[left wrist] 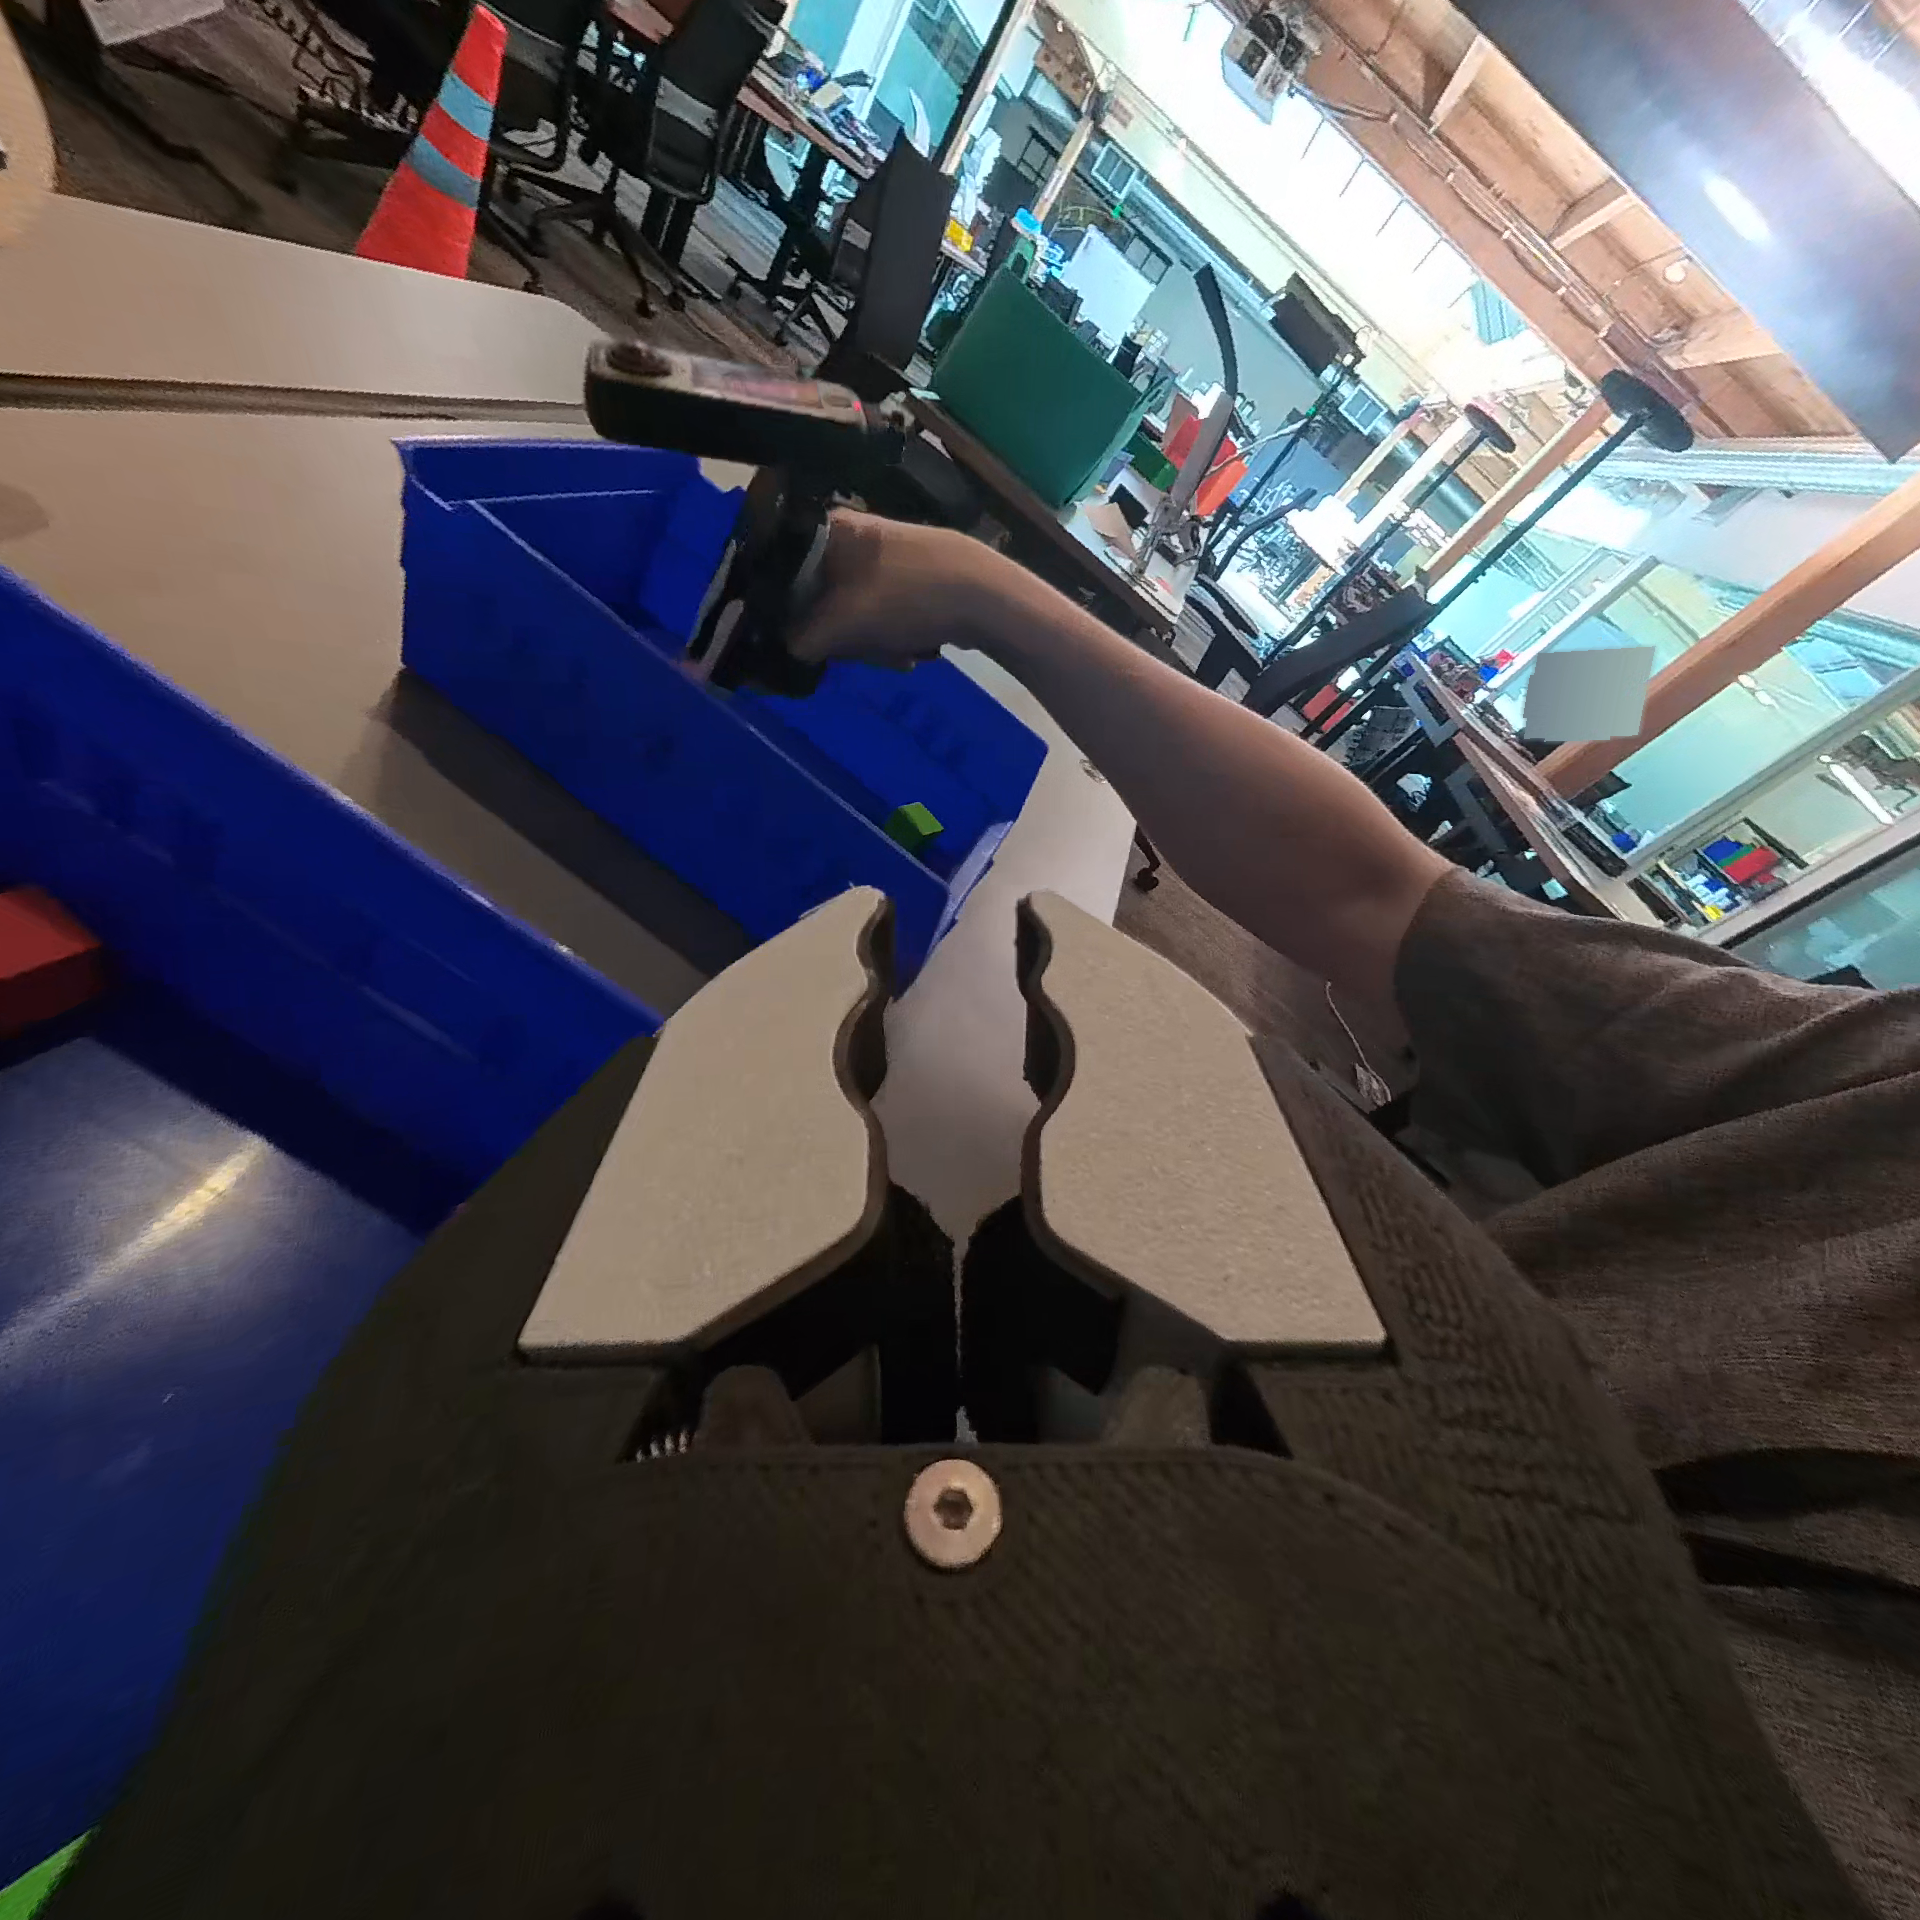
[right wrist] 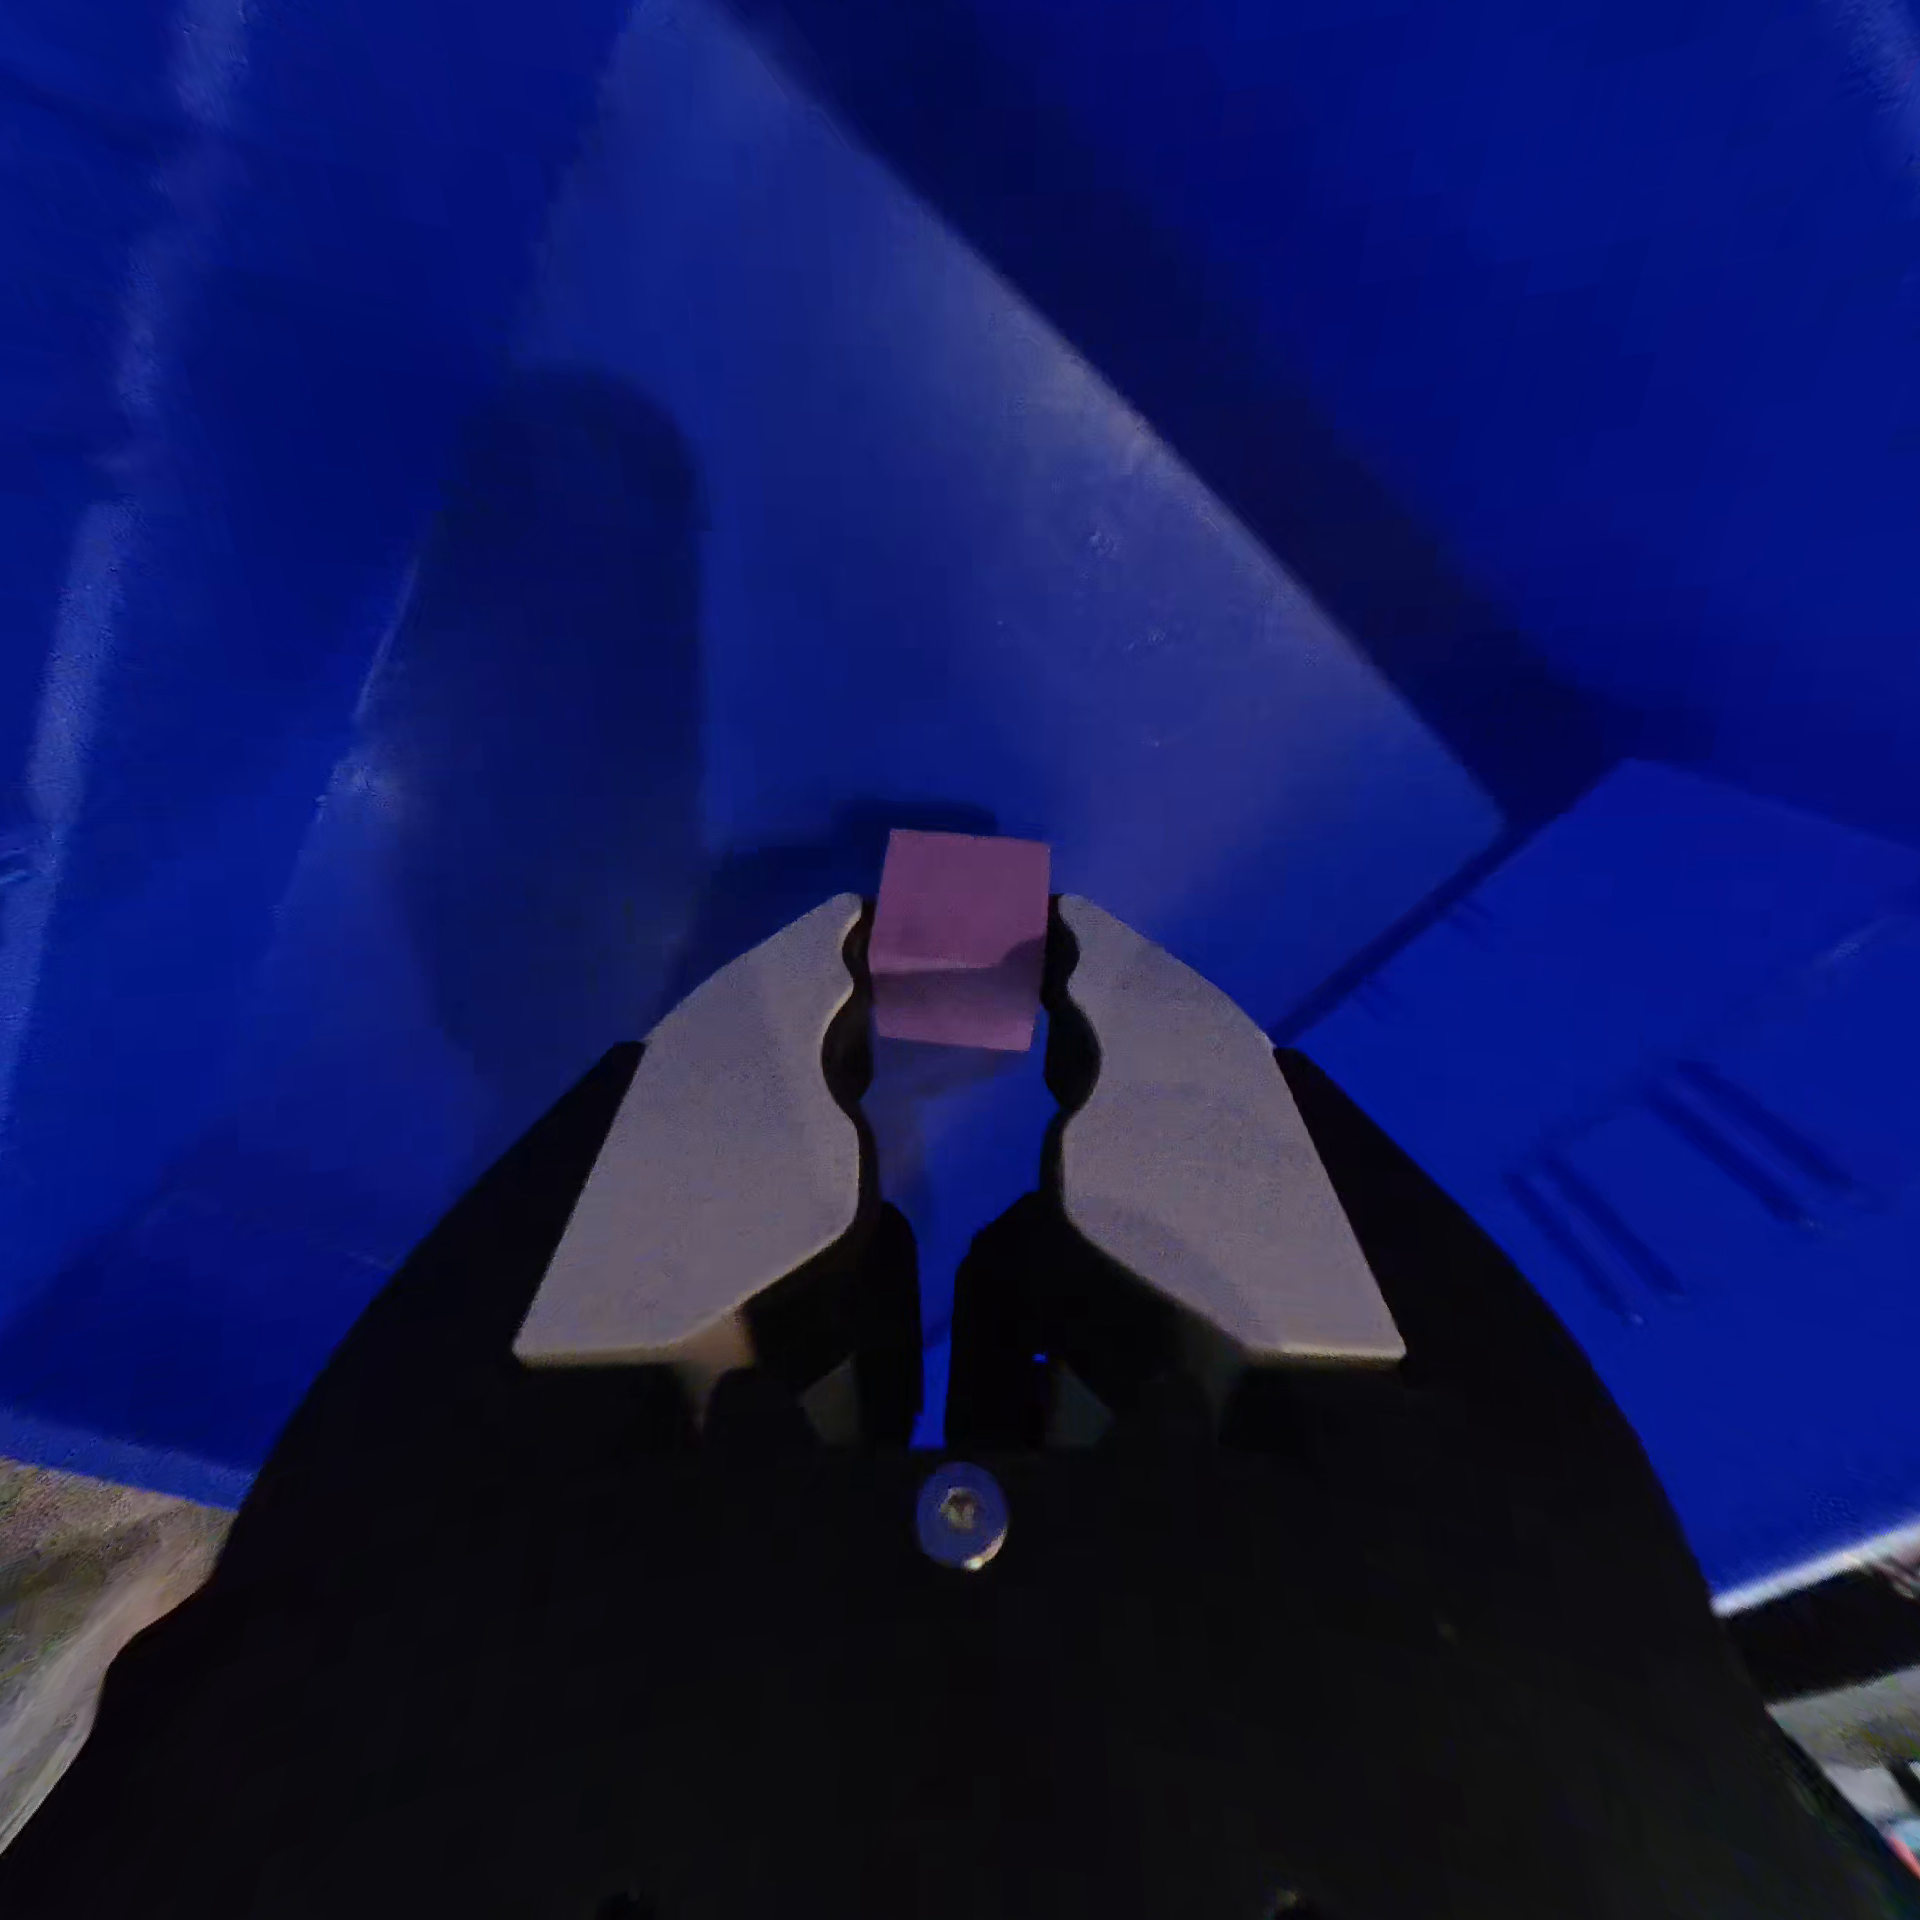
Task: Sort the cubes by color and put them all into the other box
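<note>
Pale purple, a small cube (right wrist: 956, 940) is seen clamped between the tips of the right gripper (right wrist: 958, 935), one pad pressed to each side face, deep inside a blue bin (right wrist: 1039, 468). The cube is held just above, or perhaps on, the bin floor; which cannot be told from the right wrist view. The bin's walls rise close on every side of the gripper, and a corner of the floor is seen just ahead, so free room lies mainly upward. A ribbed blue wall (right wrist: 1662, 1091) stands near on the right.

The left gripper (left wrist: 954, 940) is held with its jaws apart and nothing between them, off the table's (left wrist: 260, 540) near edge, between two bins. In that view the far bin (left wrist: 582, 665) is entered by the right gripper (left wrist: 748, 592), gripped by a hand (left wrist: 883, 592); a green block (left wrist: 914, 826) lies in the bin's near corner. A second bin (left wrist: 260, 935) sits just left, holding a red block (left wrist: 42, 961). A strip of table is left bare between the bins, and chairs, desks and a traffic cone (left wrist: 442, 156) stand well beyond
</note>
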### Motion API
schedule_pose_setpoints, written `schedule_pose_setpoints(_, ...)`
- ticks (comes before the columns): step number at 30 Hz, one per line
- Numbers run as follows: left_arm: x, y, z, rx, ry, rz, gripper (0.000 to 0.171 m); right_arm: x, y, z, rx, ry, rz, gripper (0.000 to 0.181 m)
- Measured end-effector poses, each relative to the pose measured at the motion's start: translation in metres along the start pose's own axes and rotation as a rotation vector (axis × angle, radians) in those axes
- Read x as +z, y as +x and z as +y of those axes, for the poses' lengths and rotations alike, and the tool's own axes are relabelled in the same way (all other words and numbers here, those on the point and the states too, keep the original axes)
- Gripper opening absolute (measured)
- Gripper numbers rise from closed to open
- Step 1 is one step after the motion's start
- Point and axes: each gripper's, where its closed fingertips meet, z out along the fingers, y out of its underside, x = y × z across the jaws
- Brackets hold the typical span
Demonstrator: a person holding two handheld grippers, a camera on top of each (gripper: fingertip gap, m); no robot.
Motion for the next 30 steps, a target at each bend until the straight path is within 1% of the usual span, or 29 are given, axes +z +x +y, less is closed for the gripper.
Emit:
schedule_pose_setpoints(2,-0.002,-0.003,-0.001,-0.006,0.002,-0.004,0.023,0.008,0.0,0.005,0.007,-0.037,-0.014,0.03)
schedule_pose_setpoints(3,-0.003,-0.004,-0.001,-0.01,0.002,-0.003,0.023,0.007,0.001,0.001,0.019,-0.014,-0.016,0.031)
schedule_pose_setpoints(5,-0.003,-0.006,0.0,-0.01,-0.001,-0.01,0.023,0.006,0.003,0.002,0.026,-0.02,-0.007,0.049)
schedule_pose_setpoints(6,-0.004,-0.006,0.0,-0.009,-0.003,-0.015,0.023,0.005,0.004,0.004,0.027,-0.025,-0.003,0.055)
schedule_pose_setpoints(8,-0.005,-0.008,0.0,0.0,-0.008,-0.032,0.023,-0.003,0.003,0.003,0.024,0.004,-0.003,0.058)
schedule_pose_setpoints(10,-0.007,-0.012,0.0,0.015,-0.01,-0.065,0.024,-0.018,0.002,0.001,0.023,0.072,0.004,0.056)
schedule_pose_setpoints(12,-0.012,-0.022,0.001,0.04,-0.023,-0.131,0.023,-0.039,-0.001,0.003,0.007,0.157,0.031,0.054)
schedule_pose_setpoints(14,-0.019,-0.042,0.004,0.08,-0.055,-0.256,0.026,-0.063,-0.007,0.007,-0.014,0.257,0.067,0.053)
schedule_pose_setpoints(17,-0.028,-0.071,0.013,0.129,-0.144,-0.441,0.036,-0.1,-0.023,0.018,-0.037,0.434,0.104,0.05)
schedule_pose_setpoints(21,-0.035,-0.1,0.015,0.182,-0.224,-0.587,0.047,-0.138,-0.048,0.041,-0.049,0.638,0.147,0.049)
schedule_pose_setpoints(24,-0.037,-0.133,0.005,0.268,-0.351,-0.7,0.052,-0.156,-0.066,0.055,-0.044,0.778,0.15,0.047)
schedule_pose_setpoints(26,-0.025,-0.152,-0.001,0.356,-0.467,-0.703,0.052,-0.161,-0.077,0.06,-0.042,0.845,0.15,0.045)
schedule_pose_setpoints(28,-0.01,-0.174,0.003,0.428,-0.618,-0.688,0.05,-0.16,-0.087,0.064,-0.048,0.875,0.138,0.043)
schedule_pose_setpoints(30,-0.003,-0.2,0.013,0.475,-0.786,-0.721,0.048,-0.155,-0.094,0.067,-0.057,0.876,0.138,0.043)
